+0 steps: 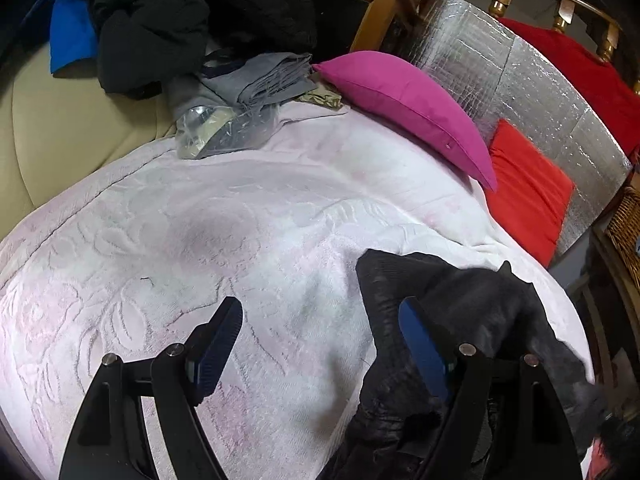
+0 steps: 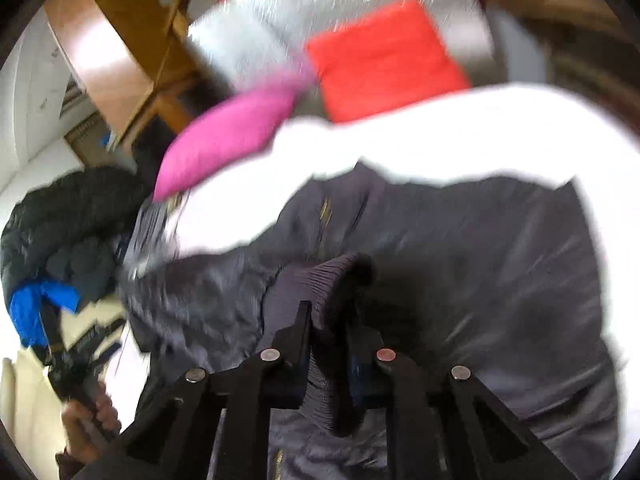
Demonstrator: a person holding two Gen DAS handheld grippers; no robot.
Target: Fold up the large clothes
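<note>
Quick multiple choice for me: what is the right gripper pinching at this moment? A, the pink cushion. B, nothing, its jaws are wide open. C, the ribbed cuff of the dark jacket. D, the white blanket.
C: in the right wrist view the right gripper has its jaws closed on the ribbed cuff of the dark jacket, well away from the pink cushion.
</note>
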